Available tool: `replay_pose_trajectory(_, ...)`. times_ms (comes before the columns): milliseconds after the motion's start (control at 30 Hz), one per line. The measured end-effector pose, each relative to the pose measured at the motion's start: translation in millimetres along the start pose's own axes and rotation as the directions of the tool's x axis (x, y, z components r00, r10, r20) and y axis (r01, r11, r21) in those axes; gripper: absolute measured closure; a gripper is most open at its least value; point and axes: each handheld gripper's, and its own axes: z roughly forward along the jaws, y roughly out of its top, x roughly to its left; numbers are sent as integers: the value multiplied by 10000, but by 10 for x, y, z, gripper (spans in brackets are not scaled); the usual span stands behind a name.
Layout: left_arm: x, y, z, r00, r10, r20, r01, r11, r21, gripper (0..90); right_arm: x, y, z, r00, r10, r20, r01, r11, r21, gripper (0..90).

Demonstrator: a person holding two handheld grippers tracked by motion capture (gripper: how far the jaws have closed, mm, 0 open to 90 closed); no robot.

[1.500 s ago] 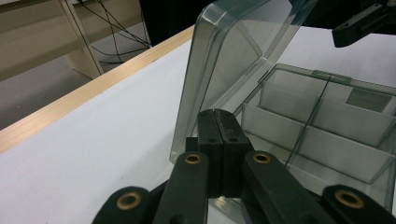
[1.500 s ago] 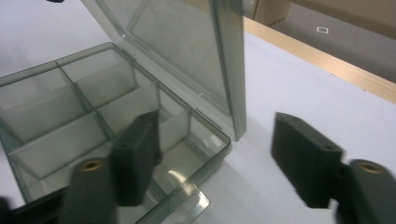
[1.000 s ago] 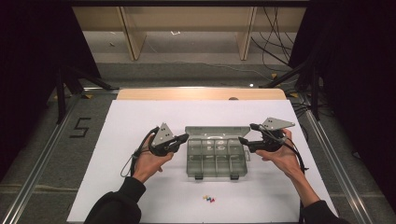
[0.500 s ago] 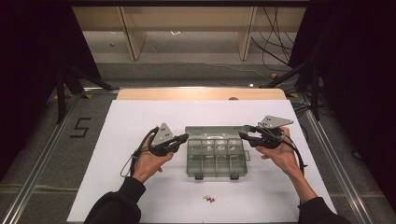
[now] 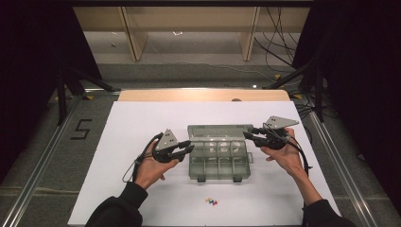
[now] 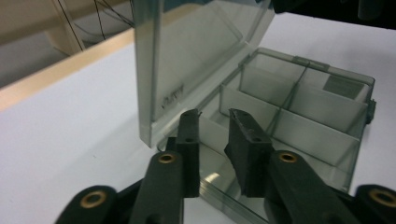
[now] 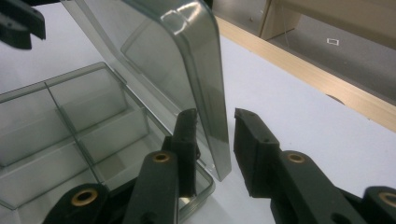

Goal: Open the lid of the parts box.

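High view places a clear grey plastic compartment box [image 5: 220, 153] mid-counter [image 5: 142, 123], lid [image 5: 220, 129] raised, with small coloured pins [image 5: 211, 202] lying near the front edge. Left claw [image 5: 188, 147] sits at the box's left end, right claw [image 5: 248, 137] at the lid's right corner. Right gripper view shows the smooth rounded lid edge [image 7: 212, 93] standing between part-open jaws which have just been closing; contact cannot be told. Left gripper view shows jaws just opened, nothing between them, over ribbed dividers [image 6: 299, 100]. Lid stands steeper than before.
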Motion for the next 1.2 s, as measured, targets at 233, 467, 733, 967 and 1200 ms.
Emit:
replay_pose_trajectory(233, -100, -62, 63, 9998, -99, -160, 116, 9938, 1109, 611, 6, 5, 2, 10000, 65, 22, -65, 9999, 96, 722)
replay_pose_trajectory(467, -126, -99, 111, 9982, -577, -129, 591, 9829, 1746, 565, 5, 13, 7, 9998, 183, 47, -183, 9997, 142, 740)
replay_pose_trajectory(733, -134, -141, 153, 9933, -1134, -217, 1154, 9675, 2248, 545, -9, 20, 17, 9987, 434, 260, -440, 9988, 223, 765)
replay_pose_trajectory(967, -126, -157, 147, 9933, -1122, -279, 1156, 9691, 2180, 621, -20, 24, 21, 9955, 844, 422, -858, 9958, 328, 805)
replay_pose_trajectory(1200, -133, -159, 141, 9936, -1050, -423, 1118, 9690, 2205, 637, -25, 56, 56, 9916, 1078, 709, -1109, 9930, 410, 823)
